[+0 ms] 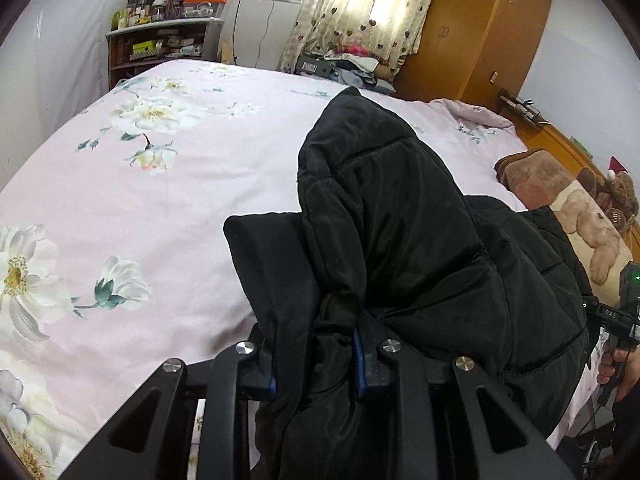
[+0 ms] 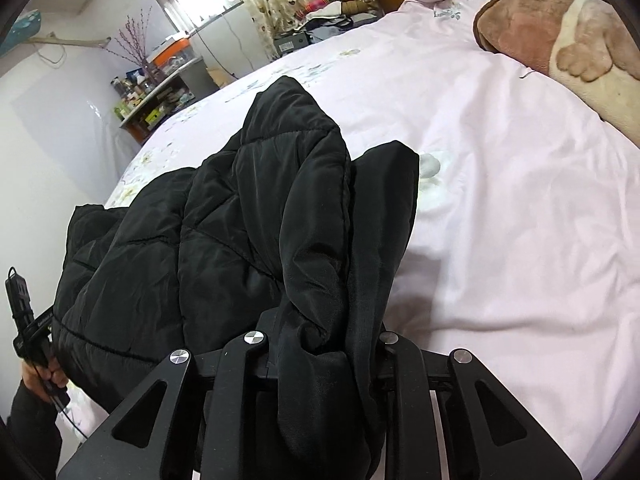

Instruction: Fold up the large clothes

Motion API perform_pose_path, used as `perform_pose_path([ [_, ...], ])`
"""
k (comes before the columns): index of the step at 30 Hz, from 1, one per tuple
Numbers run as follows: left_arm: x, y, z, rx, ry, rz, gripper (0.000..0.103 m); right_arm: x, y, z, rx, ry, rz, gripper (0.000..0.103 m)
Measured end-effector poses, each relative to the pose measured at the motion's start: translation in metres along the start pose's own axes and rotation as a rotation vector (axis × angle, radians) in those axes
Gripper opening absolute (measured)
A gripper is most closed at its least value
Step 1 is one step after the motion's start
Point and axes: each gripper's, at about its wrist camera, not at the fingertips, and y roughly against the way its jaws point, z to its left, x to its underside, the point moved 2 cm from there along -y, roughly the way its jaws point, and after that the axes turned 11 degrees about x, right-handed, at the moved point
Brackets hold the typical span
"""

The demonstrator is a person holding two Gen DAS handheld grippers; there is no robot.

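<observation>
A black quilted padded jacket (image 1: 400, 220) (image 2: 240, 220) hangs lifted off the pink floral bed sheet (image 1: 120, 200) (image 2: 500, 200). My left gripper (image 1: 316, 300) is shut on a bunched edge of it; fabric fills the gap between the blue pads (image 1: 359, 360). My right gripper (image 2: 332, 280) is shut on another bunched edge, with folds draped over its fingers. The jacket spans between the two. The right gripper (image 1: 620, 316) shows at the far right of the left wrist view. The left gripper (image 2: 28, 320) shows at the far left of the right wrist view, in a person's hand (image 2: 40, 376).
A brown plush bear blanket (image 1: 560, 192) (image 2: 560, 40) lies at the head of the bed. Beyond the far side stand a cluttered shelf (image 1: 160, 36), a pile of clothes (image 1: 352, 64) under a heart-print curtain (image 1: 360, 8), and a wooden wardrobe (image 1: 480, 32).
</observation>
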Motion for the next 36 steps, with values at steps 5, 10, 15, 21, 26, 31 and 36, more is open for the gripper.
perform_pose_path([
  [5, -0.003, 0.015, -0.003, 0.012, -0.017, -0.022, 0.027, -0.003, 0.006, 0.001, -0.008, -0.004, -0.015, 0.022],
  [10, -0.022, 0.010, -0.010, 0.021, -0.032, -0.037, 0.027, -0.017, 0.010, 0.003, -0.007, 0.006, -0.040, 0.022],
  [15, -0.049, -0.012, -0.018, 0.031, -0.042, -0.046, 0.027, -0.051, 0.002, 0.004, 0.007, 0.004, -0.063, 0.022],
  [21, -0.082, -0.050, -0.019, 0.040, -0.051, -0.048, 0.027, -0.089, -0.018, -0.003, 0.035, 0.000, -0.085, 0.022],
  [26, -0.100, -0.079, -0.014, 0.036, -0.058, -0.046, 0.027, -0.118, -0.046, -0.003, 0.042, -0.009, -0.089, 0.022],
  [31, -0.098, -0.113, 0.002, 0.025, -0.048, -0.029, 0.028, -0.134, -0.083, -0.003, 0.037, -0.017, -0.071, 0.023],
  [36, -0.061, -0.154, 0.039, -0.009, 0.031, 0.060, 0.032, -0.123, -0.134, -0.017, 0.046, -0.060, 0.009, 0.031],
])
